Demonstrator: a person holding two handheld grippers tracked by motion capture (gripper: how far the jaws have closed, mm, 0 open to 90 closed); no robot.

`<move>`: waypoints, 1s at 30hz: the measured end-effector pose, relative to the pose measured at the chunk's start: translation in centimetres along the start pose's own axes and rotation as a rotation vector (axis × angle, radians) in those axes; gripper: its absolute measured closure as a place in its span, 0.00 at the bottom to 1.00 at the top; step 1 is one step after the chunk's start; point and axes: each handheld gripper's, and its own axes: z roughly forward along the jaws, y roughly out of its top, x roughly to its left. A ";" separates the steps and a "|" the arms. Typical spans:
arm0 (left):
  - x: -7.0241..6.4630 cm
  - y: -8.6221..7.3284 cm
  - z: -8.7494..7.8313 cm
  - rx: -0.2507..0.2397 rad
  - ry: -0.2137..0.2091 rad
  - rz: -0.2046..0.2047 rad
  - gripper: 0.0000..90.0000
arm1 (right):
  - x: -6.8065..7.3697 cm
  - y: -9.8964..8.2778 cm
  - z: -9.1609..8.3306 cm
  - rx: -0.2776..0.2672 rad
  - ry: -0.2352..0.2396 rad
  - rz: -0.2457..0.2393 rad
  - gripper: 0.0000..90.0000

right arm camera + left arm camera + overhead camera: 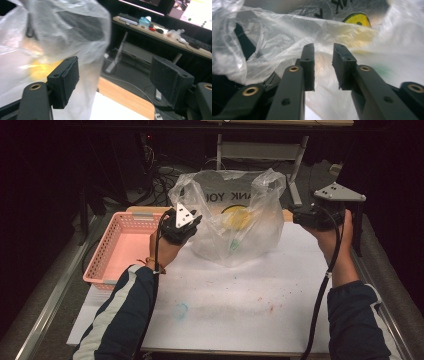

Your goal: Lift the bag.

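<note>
The plastic bag [235,220], clear and crinkled, with reversed dark lettering across its far wall, stands open-mouthed on the white sheet [250,295] that covers the table, toward the sheet's far edge, and something yellow [236,217] sits inside it. In the high view the pink basket [122,247] lies to the left of the bag, partly off the sheet. The left gripper [192,220] is right against the bag's left side at its rim, its grey three-cornered plate facing up, while the right gripper [300,212] hangs just off the bag's right side, near its raised handle, with its cable trailing back along the forearm. From the left gripper view, the left gripper [323,53] points into the bag's wrinkled wall; its jaws stand a little apart, with a narrow gap between the pads and the plastic lying behind them, and no film is visibly pinched, though the bag presses close around the fingertips. The yellow thing [357,19] shows through the plastic beyond the bag's wall, up and to the right. From the right gripper view, the right gripper [117,75] has its jaws spread wide; the bag [62,32] hangs just in front of the left pad and beside it, and nothing lies clamped between the pads. Beyond the bag in that view run the table's wooden edge [125,97] and a cluttered desk [162,35] farther back in the dark room.
</note>
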 end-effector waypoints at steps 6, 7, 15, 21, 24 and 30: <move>-0.7 -1.1 -2.2 -0.055 0.033 0.022 0.41 | 2.1 -1.3 0.0 -0.022 0.040 -0.025 0.26; -0.8 -1.3 -2.5 -0.061 0.030 0.026 0.39 | 2.4 -1.5 0.0 -0.023 0.041 -0.025 0.26; -0.3 -2.0 -3.8 -0.082 0.045 0.012 0.31 | 3.2 -2.8 0.5 -0.026 0.059 -0.004 0.24; 1.0 -3.4 -4.7 -0.092 0.068 -0.051 0.28 | 3.2 -4.1 0.8 -0.028 0.072 0.029 0.23; 1.3 -3.9 -5.1 -0.097 0.075 -0.057 0.28 | 3.4 -4.6 0.9 -0.022 0.074 0.029 0.22; 1.4 -4.6 -5.9 -0.085 0.064 -0.052 0.23 | 3.4 -5.3 0.6 -0.043 0.091 0.051 0.22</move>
